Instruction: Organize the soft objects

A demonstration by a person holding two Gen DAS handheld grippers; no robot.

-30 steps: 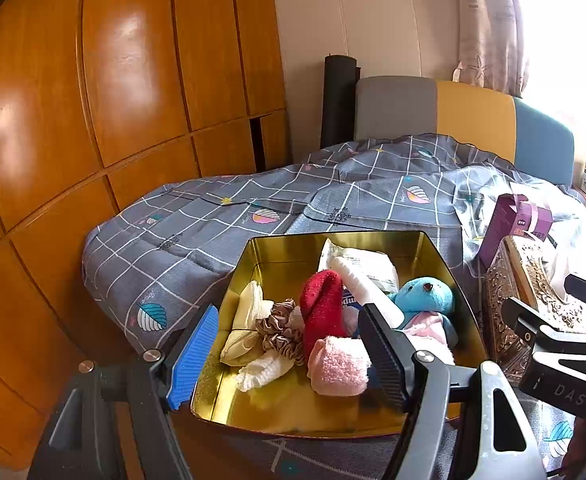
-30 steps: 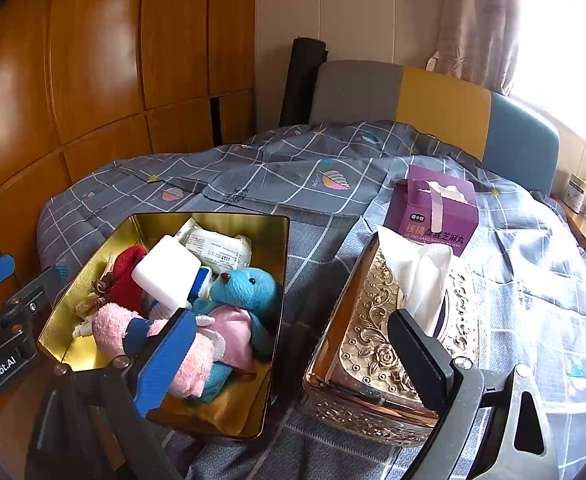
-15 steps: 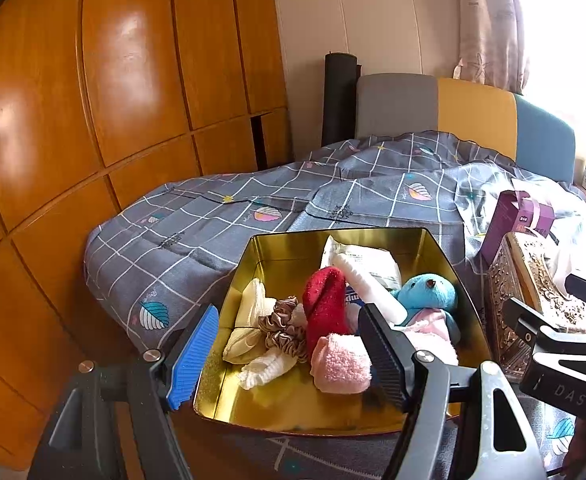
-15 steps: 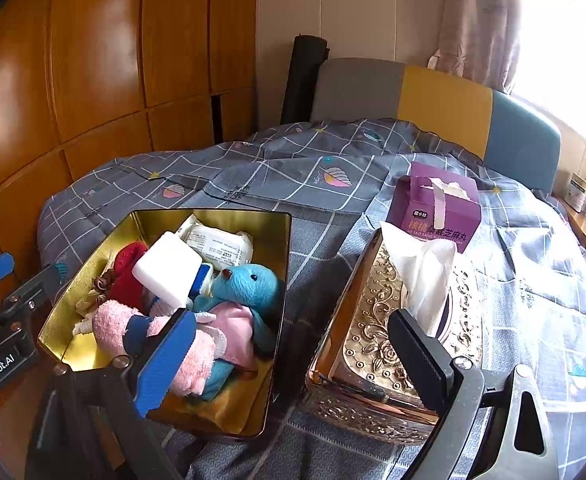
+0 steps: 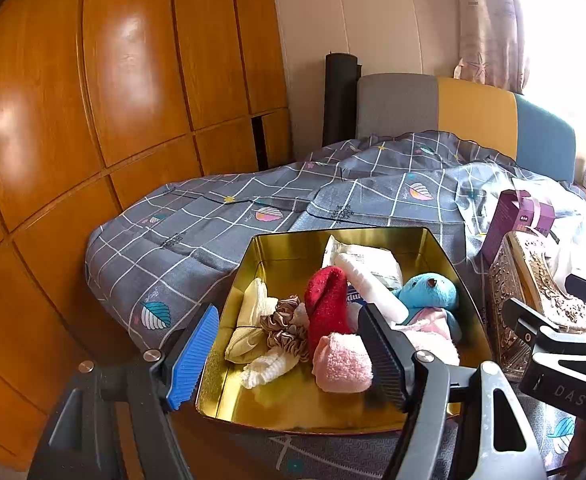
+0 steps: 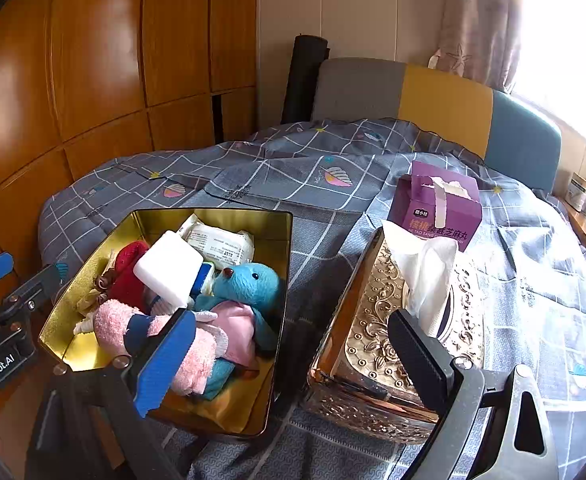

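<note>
Left wrist view looks down into a gold tin [image 5: 277,256] sitting on the bed [image 5: 197,224]. The soft things are all piled inside it: a pink fuzzy sock [image 5: 343,362], a red sock [image 5: 327,300], a brown scrunchie [image 5: 283,326], cream socks [image 5: 253,312] and a blue plush toy [image 5: 429,292]. The left hand-held gripper [image 5: 289,360] is spread wide and holds nothing. The right hand-held gripper [image 6: 293,356] is spread wide too, with nothing in it. I think these things are light and squishy and will not break. The pink sock is fat and on top, so pinching its middle looks easiest. The scrunchie may be slippery.
</note>
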